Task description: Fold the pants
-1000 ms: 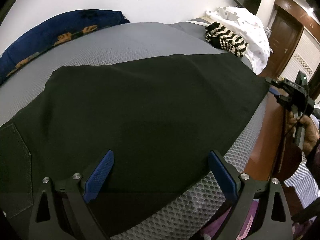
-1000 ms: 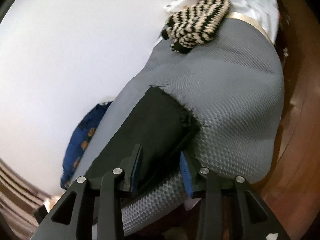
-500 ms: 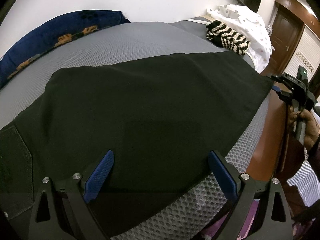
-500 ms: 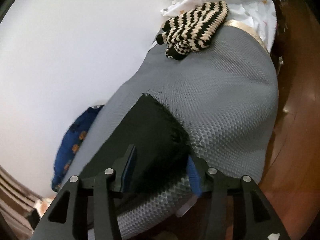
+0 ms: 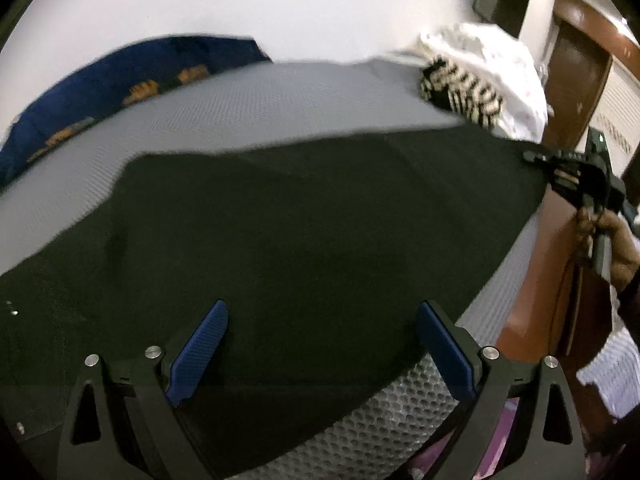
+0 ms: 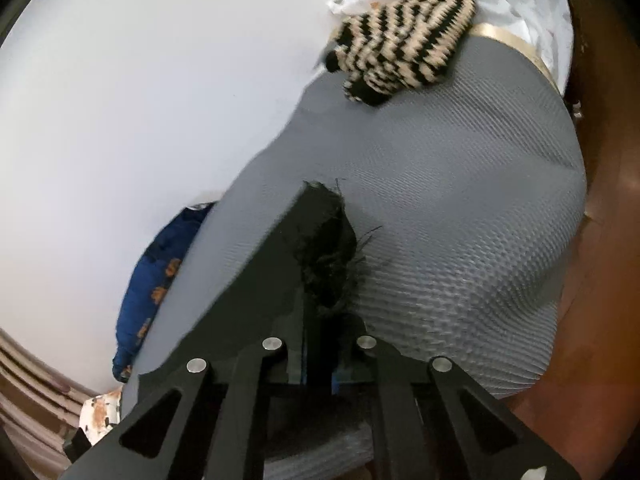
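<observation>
Dark pants (image 5: 304,232) lie spread flat across a bed with a grey mesh-textured cover (image 5: 280,104), reaching from its left part to its right edge, with their near edge close to the bed's near side. The left hand-held gripper (image 5: 320,344) hovers over that near edge with its blue-padded fingers (image 5: 198,350) set wide apart and nothing pressed between them. The right hand-held gripper (image 6: 318,356), seen at the far right of the left wrist view (image 5: 576,176) in a person's hand (image 5: 616,240), has its fingers drawn together, pinching the frayed hem (image 6: 328,252) at the right end of the pants; that end is raised off the cover. A black-and-cream striped knit item (image 6: 404,40) lies at the far right of the bed, touching a white spotted cloth (image 5: 508,76) behind it. A blue patterned cushion (image 5: 108,92) rests along the far left edge against the white wall (image 5: 280,4). A brown wooden floor (image 6: 600,320) shows to the right of the bed.
</observation>
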Action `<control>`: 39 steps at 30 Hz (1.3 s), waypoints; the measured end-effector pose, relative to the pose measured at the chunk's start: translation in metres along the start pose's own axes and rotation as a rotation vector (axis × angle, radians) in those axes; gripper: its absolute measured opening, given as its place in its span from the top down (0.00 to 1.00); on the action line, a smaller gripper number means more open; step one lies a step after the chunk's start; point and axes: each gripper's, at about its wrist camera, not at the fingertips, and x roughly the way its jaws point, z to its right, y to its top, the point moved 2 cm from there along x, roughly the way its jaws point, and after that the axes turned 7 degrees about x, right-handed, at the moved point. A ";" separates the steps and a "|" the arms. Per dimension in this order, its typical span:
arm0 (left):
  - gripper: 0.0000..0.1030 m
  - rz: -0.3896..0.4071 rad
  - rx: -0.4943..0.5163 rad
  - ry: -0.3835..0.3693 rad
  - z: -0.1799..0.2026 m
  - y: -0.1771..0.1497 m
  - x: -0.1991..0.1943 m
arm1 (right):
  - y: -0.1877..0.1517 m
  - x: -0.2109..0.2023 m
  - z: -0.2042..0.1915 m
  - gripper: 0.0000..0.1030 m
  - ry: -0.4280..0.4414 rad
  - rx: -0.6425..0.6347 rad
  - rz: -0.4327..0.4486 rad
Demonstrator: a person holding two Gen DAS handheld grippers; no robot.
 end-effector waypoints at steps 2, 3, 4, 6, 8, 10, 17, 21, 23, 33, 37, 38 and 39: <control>0.08 0.037 -0.019 0.007 -0.007 0.003 -0.014 | 0.001 -0.003 -0.022 0.94 0.027 -0.034 -0.001; 0.08 0.053 -0.026 0.016 -0.010 0.004 -0.020 | 0.001 -0.004 -0.031 0.94 0.037 -0.047 -0.006; 0.08 0.072 -0.035 0.027 -0.015 0.005 -0.030 | 0.000 -0.003 -0.048 0.94 0.055 -0.072 -0.016; 0.08 0.085 -0.048 0.042 -0.024 0.002 -0.041 | -0.008 0.000 -0.081 0.94 0.091 -0.125 -0.039; 0.08 0.095 -0.064 0.062 -0.036 -0.004 -0.056 | -0.023 0.006 -0.119 0.94 0.125 -0.190 -0.077; 0.08 0.089 -0.074 0.080 -0.046 -0.012 -0.066 | -0.043 0.015 -0.152 0.94 0.164 -0.240 -0.122; 0.08 0.081 -0.121 0.148 -0.086 -0.044 -0.104 | -0.142 0.057 -0.244 0.94 0.279 -0.367 -0.320; 0.08 0.076 -0.167 0.150 -0.105 -0.062 -0.118 | -0.213 0.091 -0.269 0.94 0.283 -0.424 -0.465; 0.08 0.076 -0.176 0.156 -0.110 -0.070 -0.123 | -0.240 0.102 -0.274 0.93 0.257 -0.458 -0.503; 0.08 0.095 -0.222 0.141 -0.121 -0.087 -0.127 | -0.263 0.099 -0.279 0.93 0.226 -0.492 -0.509; 0.08 0.094 -0.222 0.146 -0.121 -0.088 -0.126 | -0.281 0.097 -0.279 0.93 0.204 -0.558 -0.528; 0.08 0.093 -0.224 0.145 -0.122 -0.088 -0.125 | -0.287 0.096 -0.279 0.93 0.196 -0.589 -0.530; 0.08 0.089 -0.226 0.145 -0.122 -0.089 -0.123 | -0.293 0.096 -0.279 0.93 0.183 -0.628 -0.527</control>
